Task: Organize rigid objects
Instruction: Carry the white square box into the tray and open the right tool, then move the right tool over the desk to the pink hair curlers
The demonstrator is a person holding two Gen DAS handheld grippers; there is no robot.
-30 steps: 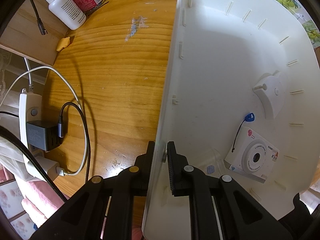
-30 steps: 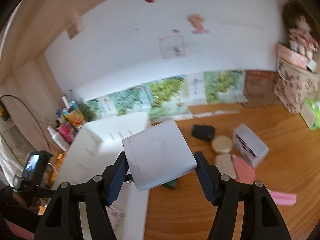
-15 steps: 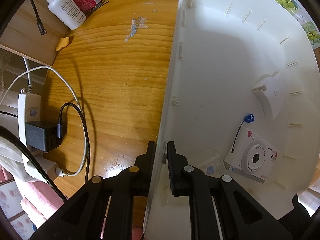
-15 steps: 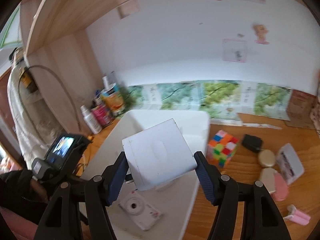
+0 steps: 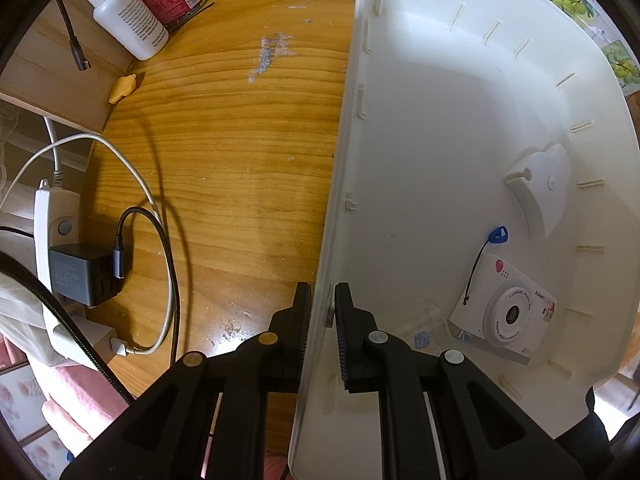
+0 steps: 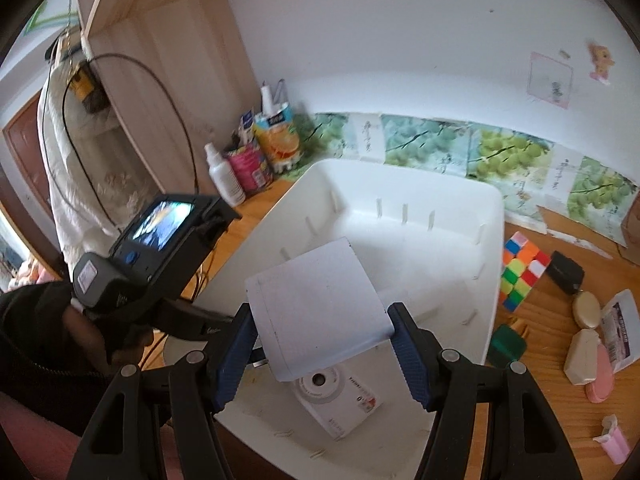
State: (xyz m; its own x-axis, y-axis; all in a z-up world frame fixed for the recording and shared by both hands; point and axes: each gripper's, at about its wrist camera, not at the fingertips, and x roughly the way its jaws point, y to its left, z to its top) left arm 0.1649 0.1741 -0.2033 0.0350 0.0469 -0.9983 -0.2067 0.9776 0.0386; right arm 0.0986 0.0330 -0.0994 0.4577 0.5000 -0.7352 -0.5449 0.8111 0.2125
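Note:
My left gripper point(image 5: 322, 312) is shut on the left wall of a white plastic bin point(image 5: 460, 92), one finger outside and one inside. A white toy camera point(image 5: 506, 312) lies on the bin floor near the right wall; it also shows in the right wrist view point(image 6: 336, 400). My right gripper point(image 6: 322, 344) is shut on a white box-shaped charger point(image 6: 316, 308) and holds it above the bin point(image 6: 404, 184), over the camera. The left gripper's body point(image 6: 160, 240) shows at the bin's left rim.
On the wooden desk right of the bin lie a colour cube point(image 6: 520, 268), a green block point(image 6: 508, 344), a black case point(image 6: 566, 272), compacts point(image 6: 586, 308) and pink items point(image 6: 600, 376). Bottles and cans point(image 6: 248, 160) stand at the back left. A power strip with cables point(image 5: 60, 240) lies left.
My right gripper has carried the charger left and down, from over the desk to above the bin's inside. The left gripper has stayed clamped on the bin wall.

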